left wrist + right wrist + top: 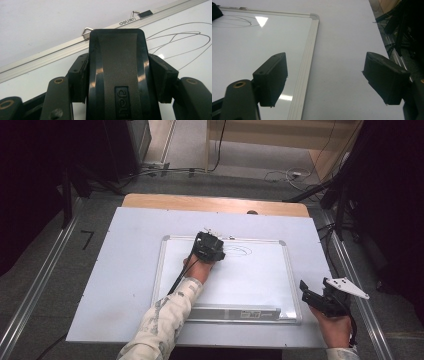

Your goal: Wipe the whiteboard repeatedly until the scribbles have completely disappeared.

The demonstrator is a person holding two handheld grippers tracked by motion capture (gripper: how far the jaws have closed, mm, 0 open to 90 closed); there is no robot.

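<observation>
**Black two-jaw grippers, patterned sleeve, one grey plate**

The left gripper is black throughout: thick rectangular pads on hinged arms, each arm carrying a brass-coloured ringed rivet and a dark screw head lower down. From above, a thin black cable trails back from it along the forearm. That forearm wears a pale long sleeve with a faint grey mottled pattern. The right gripper has the same matte black block-shaped pads, slightly worn at the edges, and a brass-ringed hole in its arm. On top sits a light grey three-cornered plate with small holes; a black cable loops beside the wrist
</observation>
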